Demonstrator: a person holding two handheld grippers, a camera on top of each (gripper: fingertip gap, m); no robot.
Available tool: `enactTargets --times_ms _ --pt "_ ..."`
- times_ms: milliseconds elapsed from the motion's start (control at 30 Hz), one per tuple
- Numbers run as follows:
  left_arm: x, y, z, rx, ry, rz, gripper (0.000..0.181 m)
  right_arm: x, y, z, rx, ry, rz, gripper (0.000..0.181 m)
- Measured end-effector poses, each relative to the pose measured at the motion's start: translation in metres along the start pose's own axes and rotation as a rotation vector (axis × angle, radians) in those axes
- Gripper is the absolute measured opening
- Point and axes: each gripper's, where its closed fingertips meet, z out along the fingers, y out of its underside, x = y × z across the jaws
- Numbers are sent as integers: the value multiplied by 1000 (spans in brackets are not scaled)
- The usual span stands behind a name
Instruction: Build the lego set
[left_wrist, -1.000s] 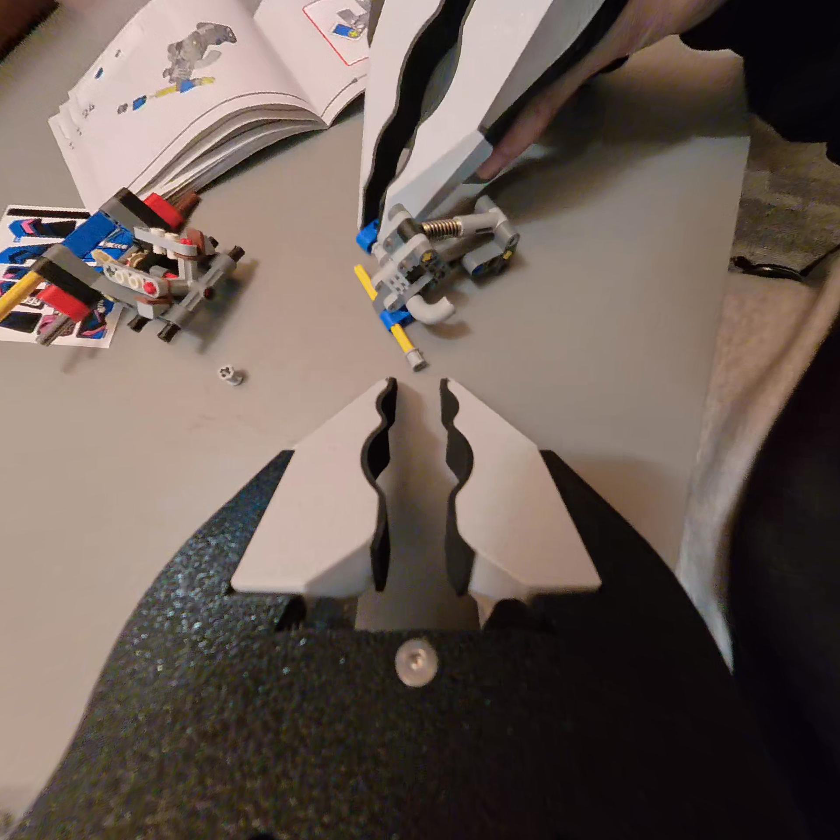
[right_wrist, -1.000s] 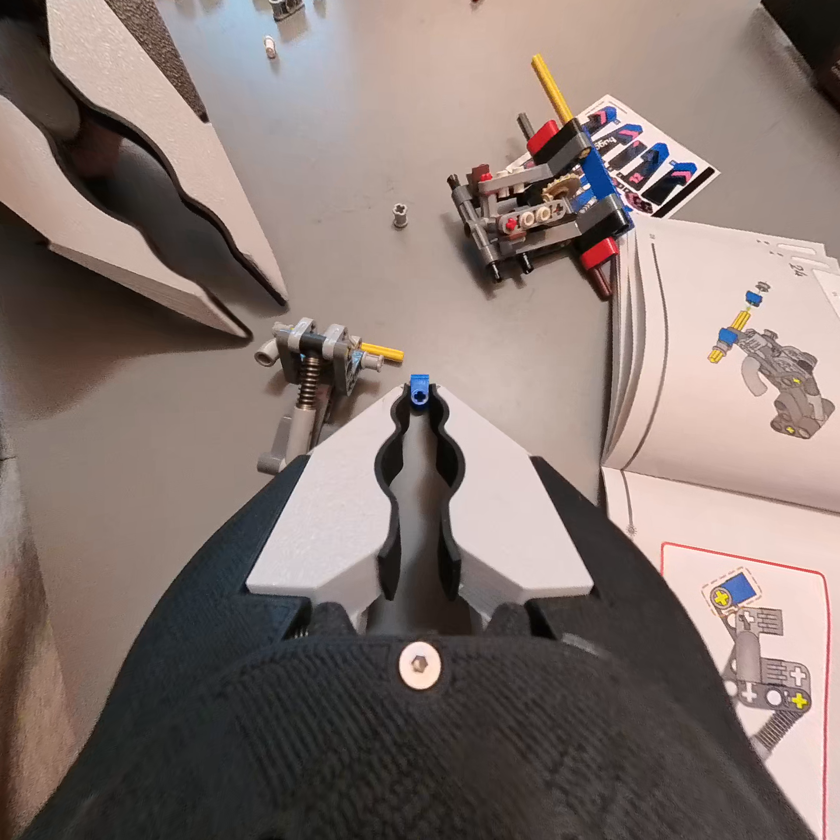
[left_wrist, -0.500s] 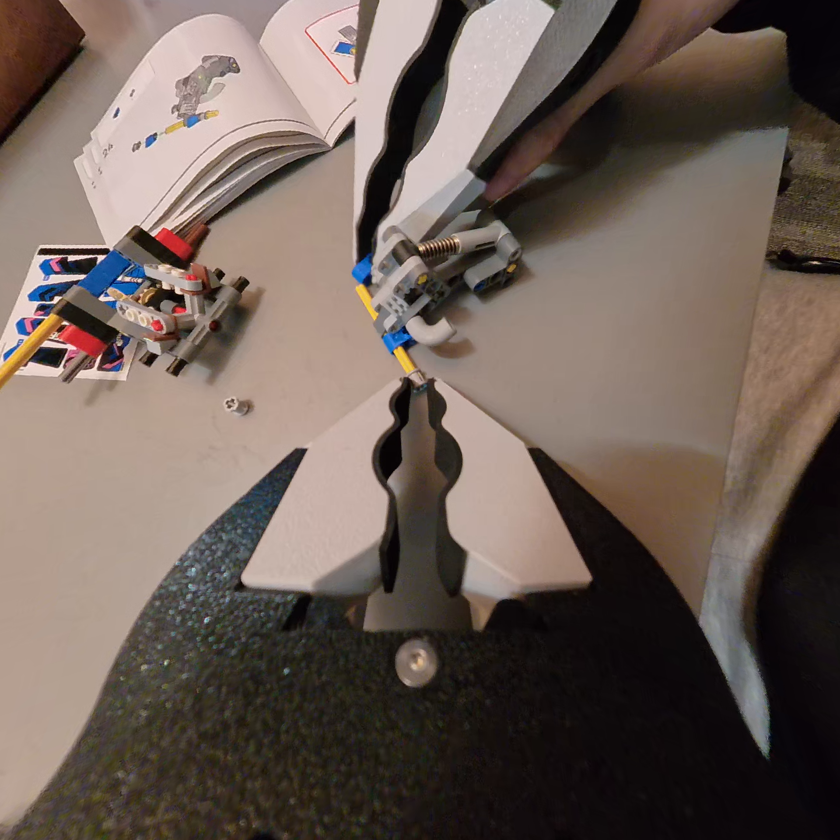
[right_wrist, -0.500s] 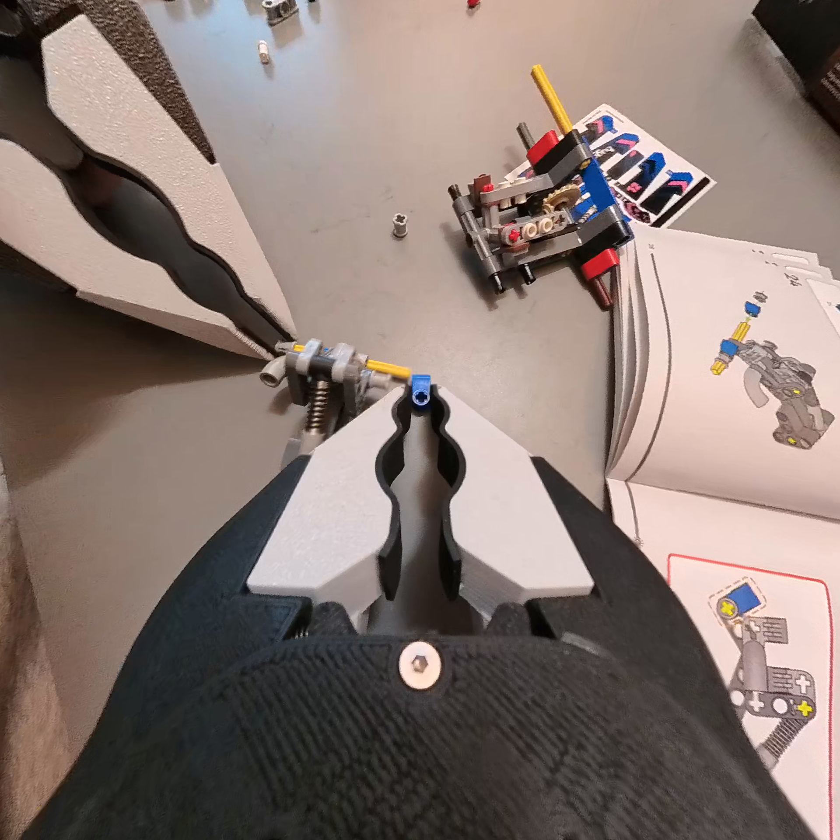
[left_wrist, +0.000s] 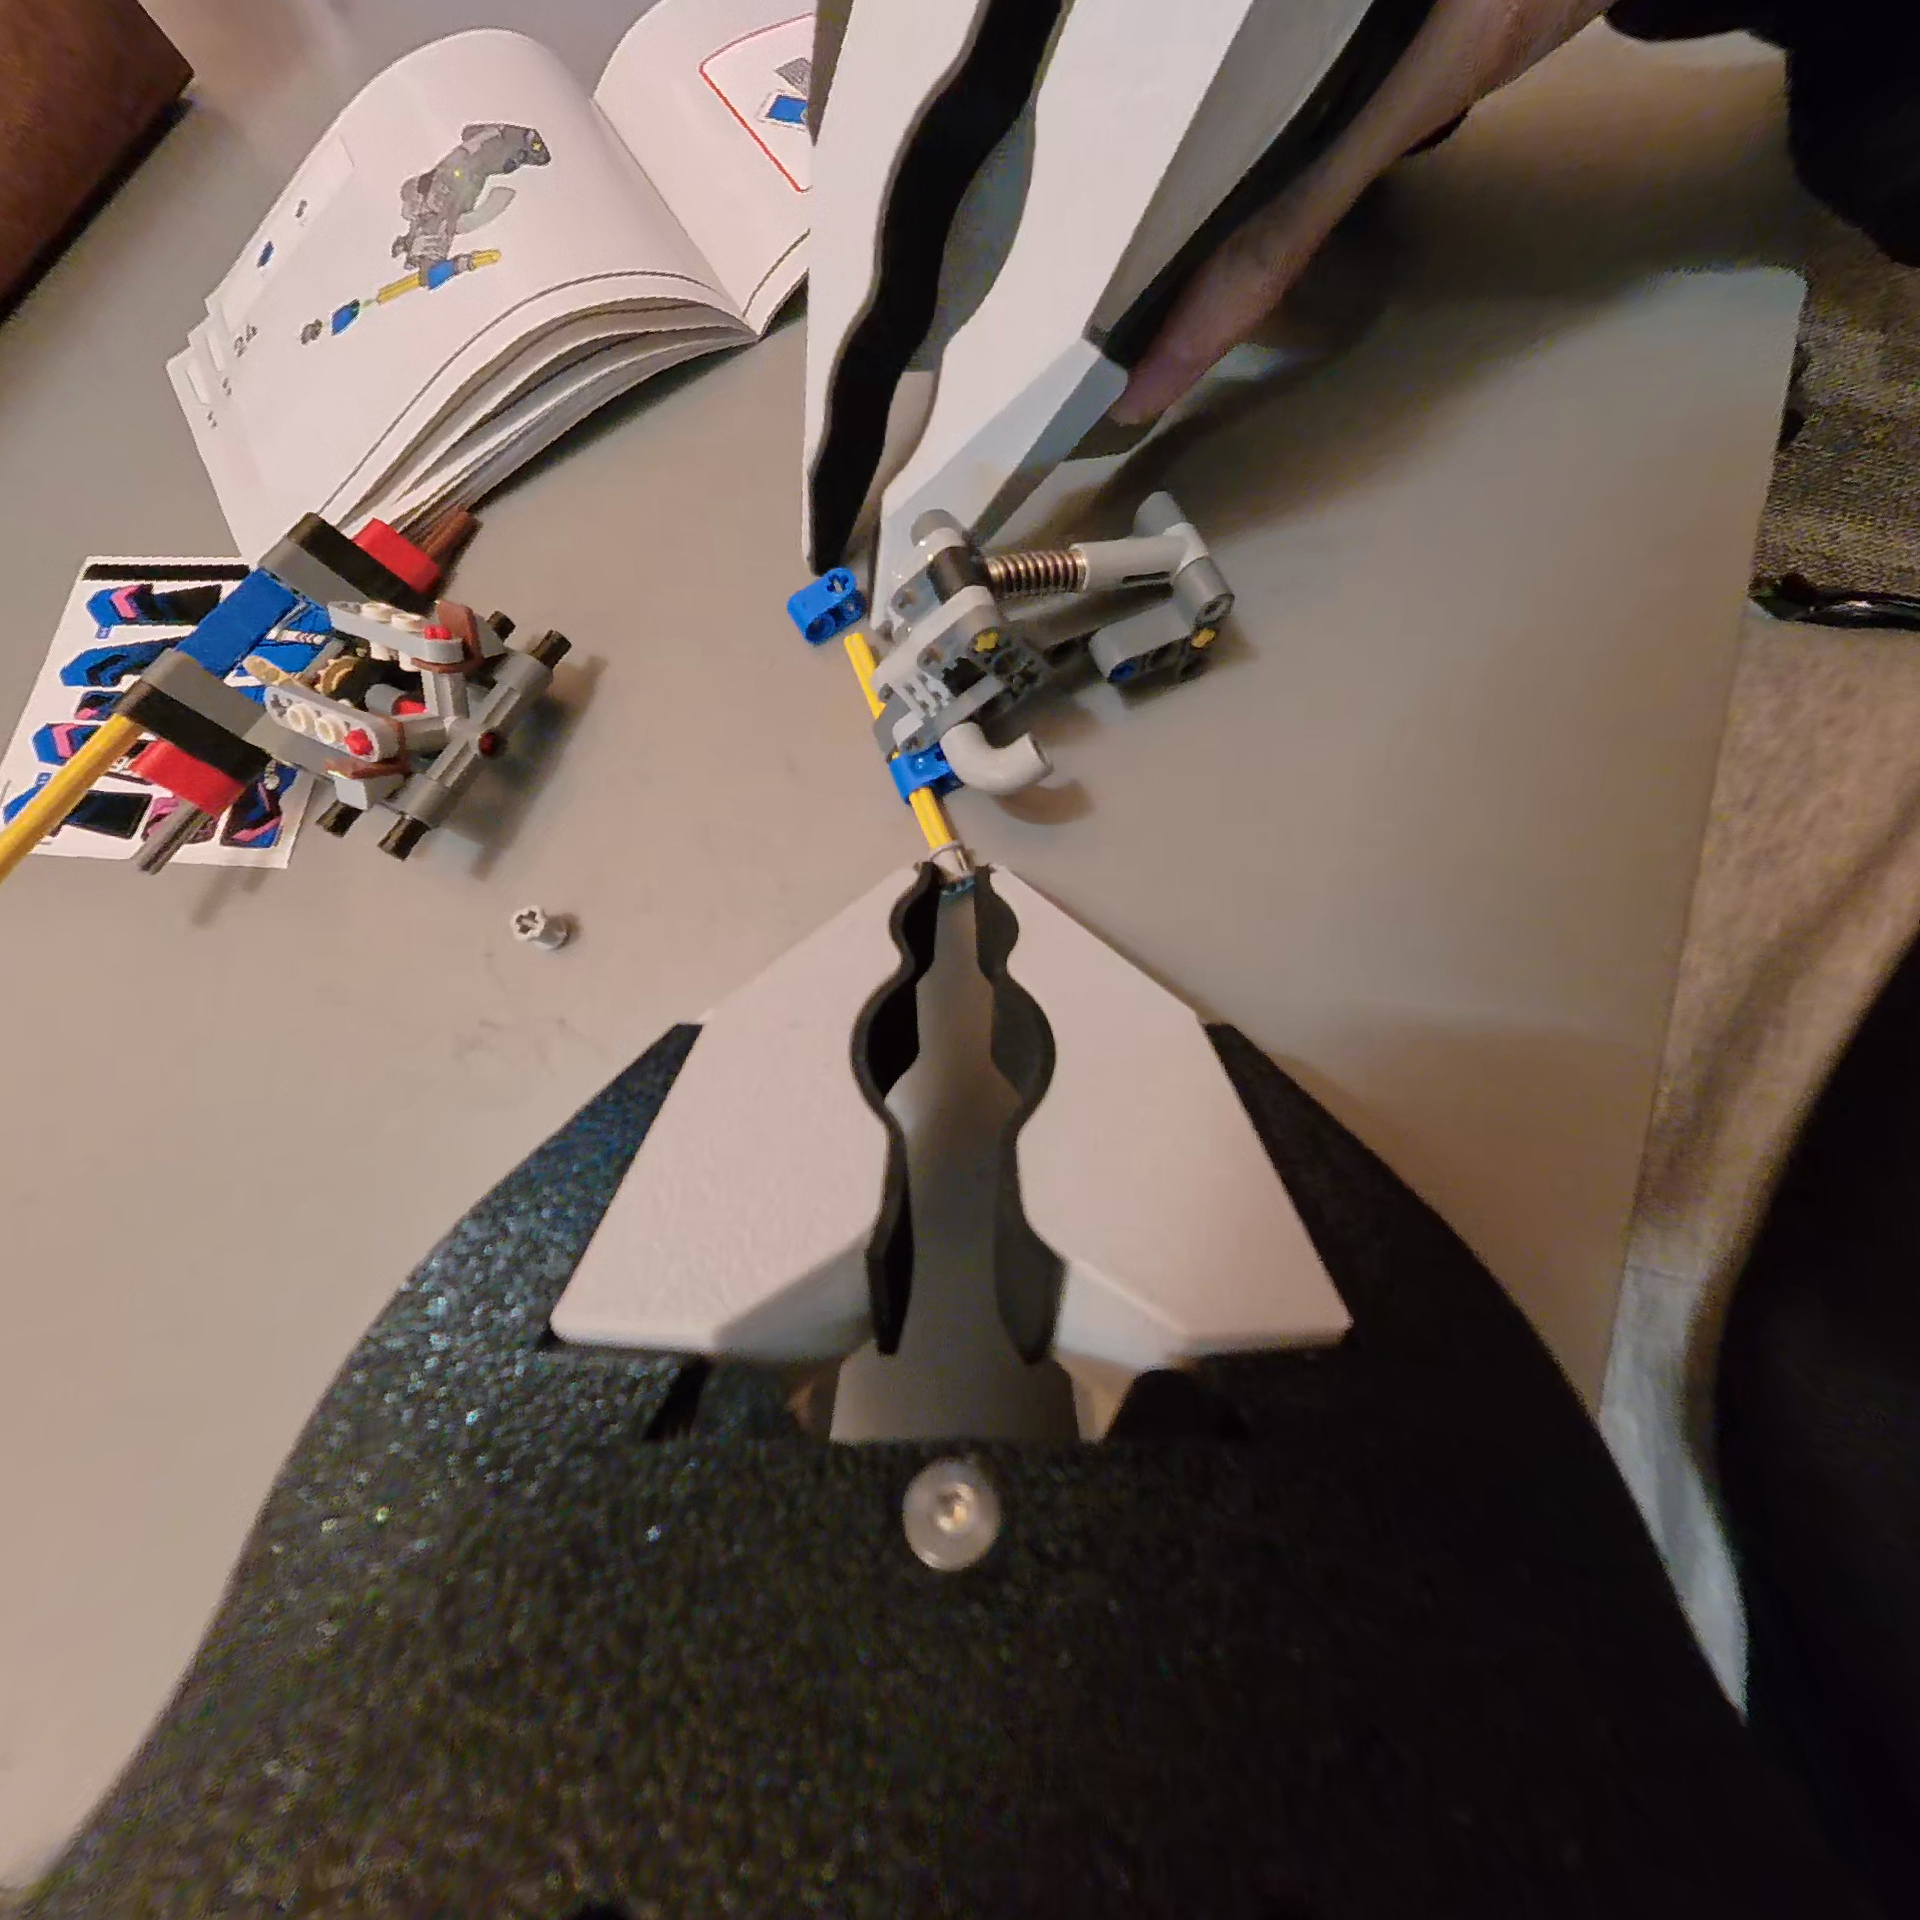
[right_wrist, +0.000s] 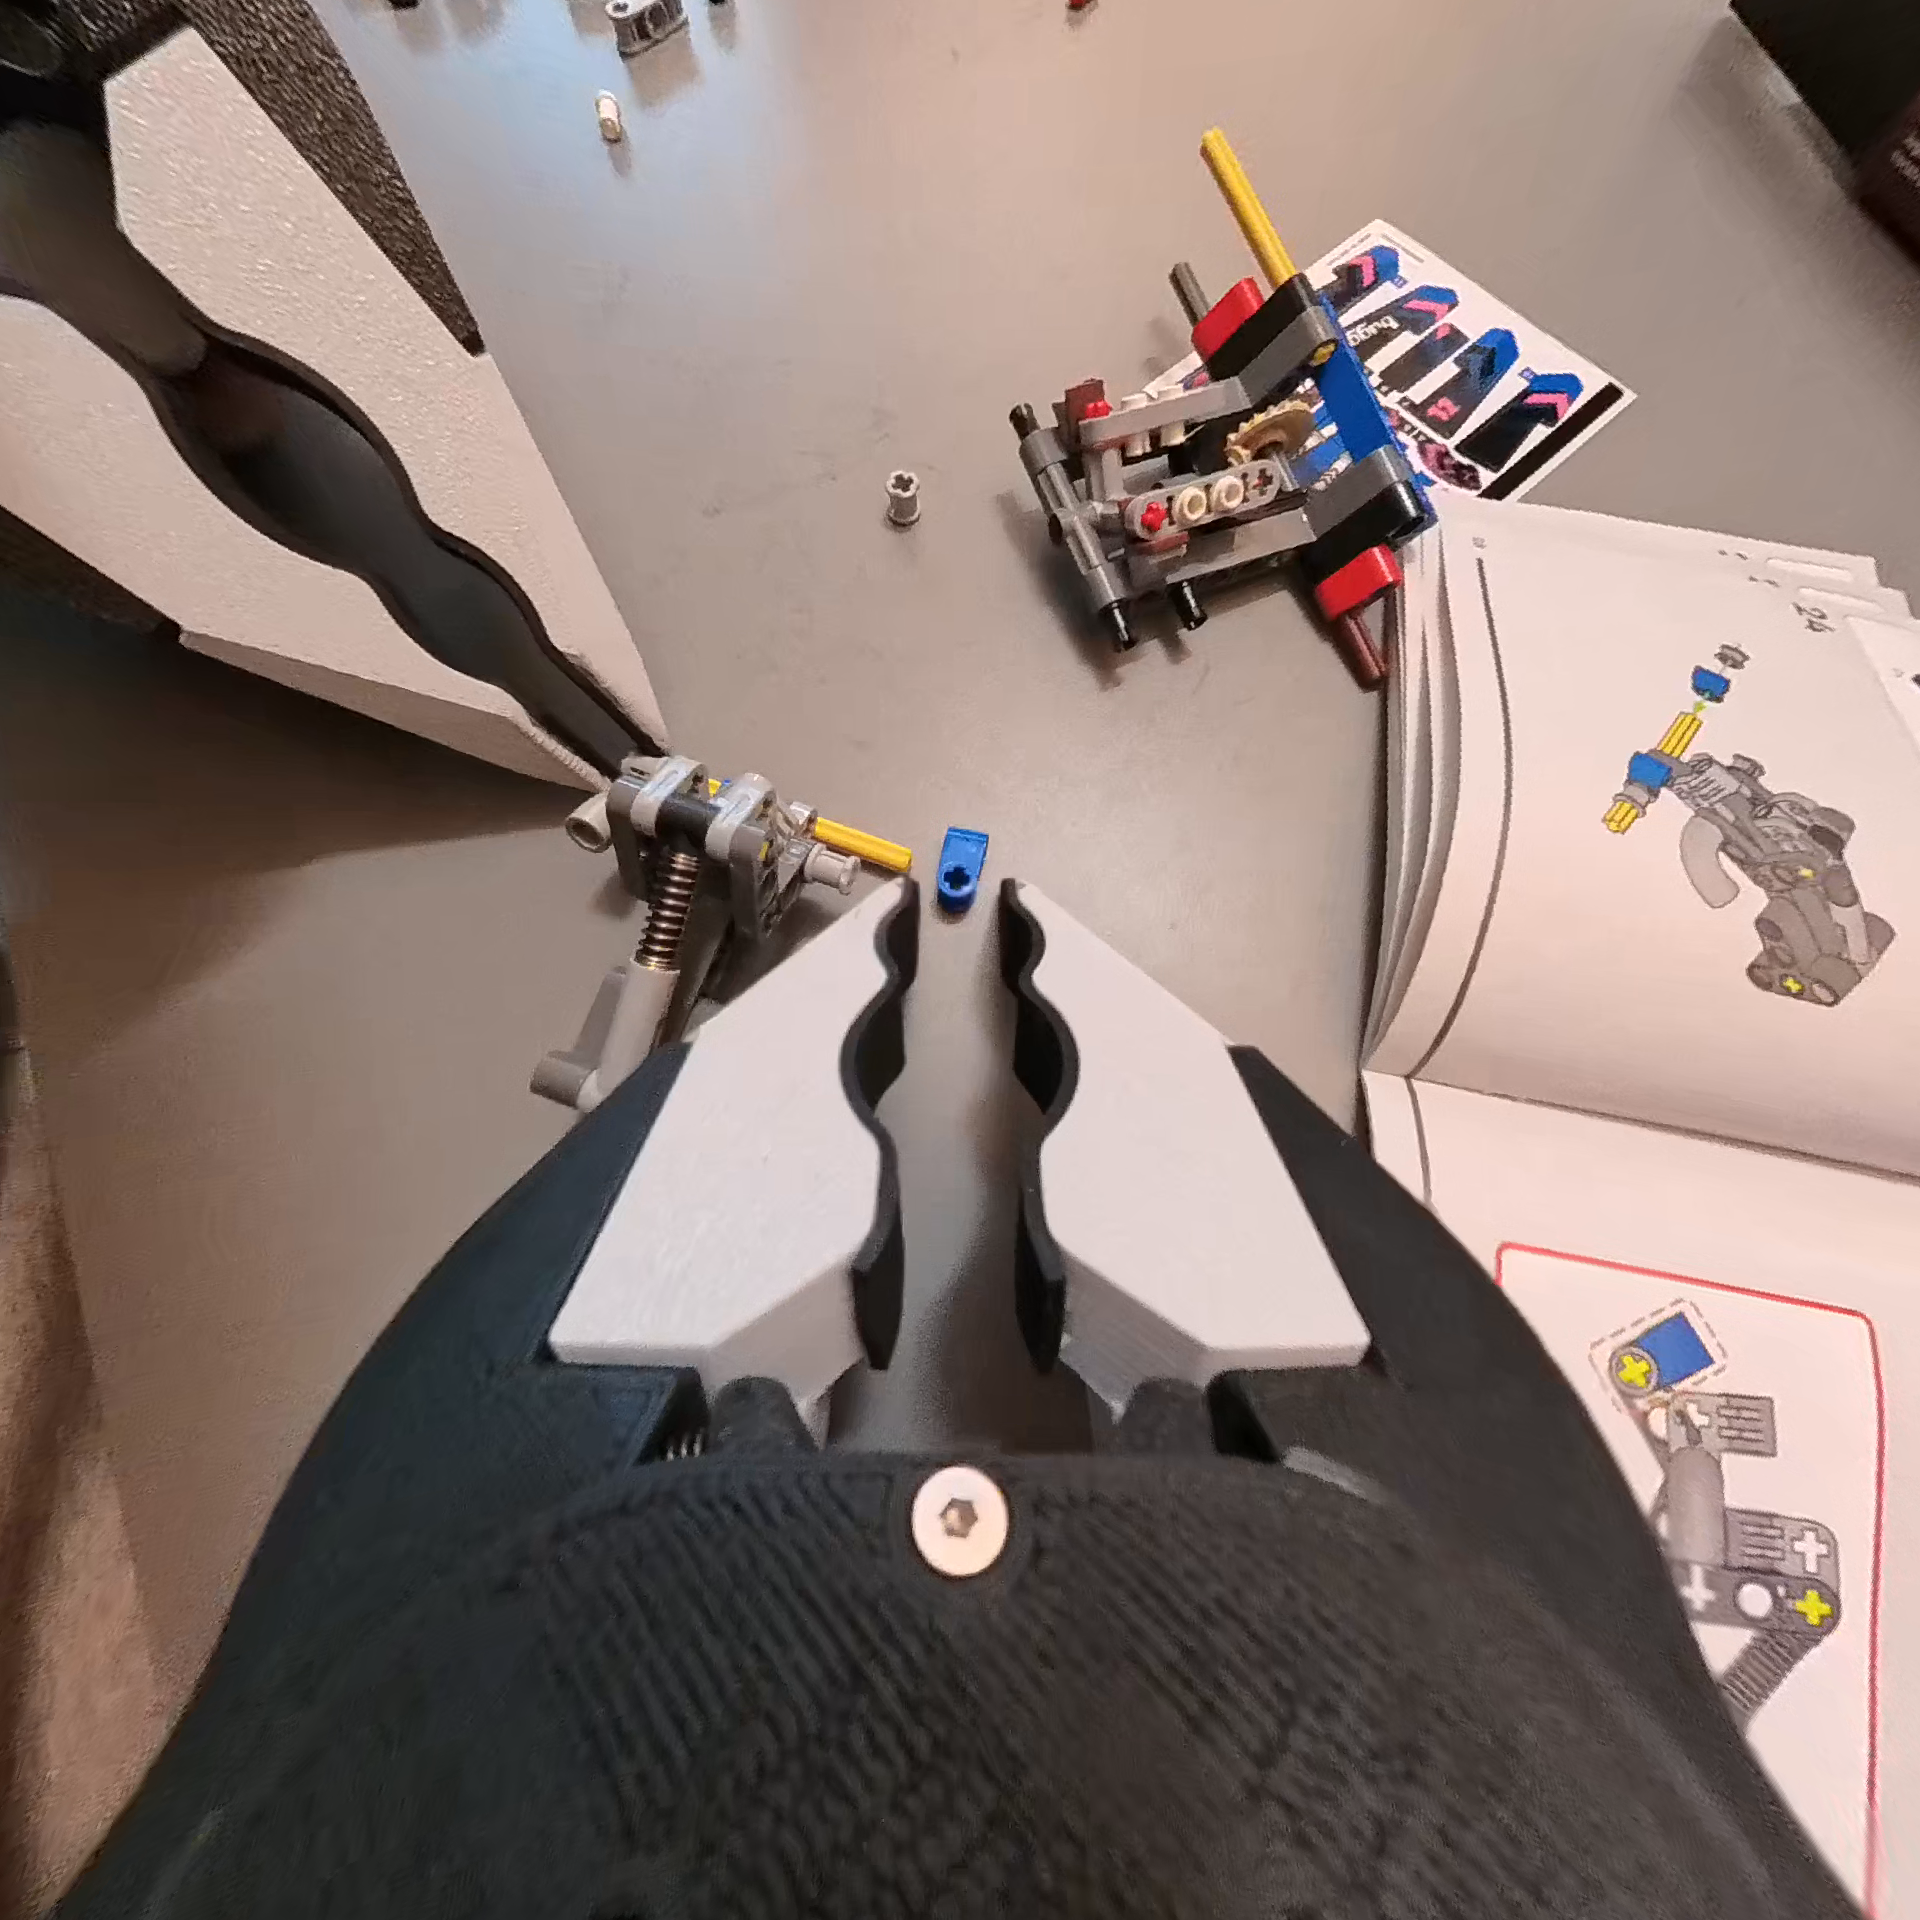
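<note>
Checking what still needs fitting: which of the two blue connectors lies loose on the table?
The blue connector just ahead of the open right gripper lies loose; the other blue connector sits threaded on the yellow axle.

Two lego assemblies (right_wrist: 1226, 468) (right_wrist: 707, 852) sat there, one loose blue piece (right_wrist: 958, 869), one booklet (right_wrist: 1662, 831), one sticker sheet (right_wrist: 1475, 364).

Table (right_wrist: 790, 343) plain grey. My fingers (right_wrist: 748, 1164) pale grey, black inner pads. Near connector (right_wrist: 961, 871) blue; axle (right_wrist: 860, 842) yellow; spring piece (right_wrist: 717, 862) grey, steel coil. Far chassis (right_wrist: 1226, 468) grey, black, red, blue. Sticker sheet (right_wrist: 1475, 364) white with blue-pink-black chevrons. Booklet (right_wrist: 1662, 831) white.
</note>
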Motion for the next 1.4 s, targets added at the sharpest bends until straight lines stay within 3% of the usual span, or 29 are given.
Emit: enactTargets --times_ms 67,500,800,1067,1200,1300,1400 --pt "-1 0 0 0 -2 -3 4 2 0 1 -2 15 -12 5" --pt "-4 -1 1 -2 -34 -12 4 -22 0 1 -6 -89 -57 0" --pt "-4 -1 1 -2 -36 -6 4 -21 1 0 -5 -96 -81 0" --pt "-6 0 1 -2 -48 2 4 1 9 -10 -36 -48 -63 5" --pt "-9 -1 -4 27 -18 -13 20 11 9 -12 -30 -13 -66 3" --pt "-23 -6 -15 95 14 -66 21 13 9 -12 -27 -13 -58 3" --pt "-56 -1 -20 79 -48 -114 17 13 9 -10 -24 -13 -63 3"
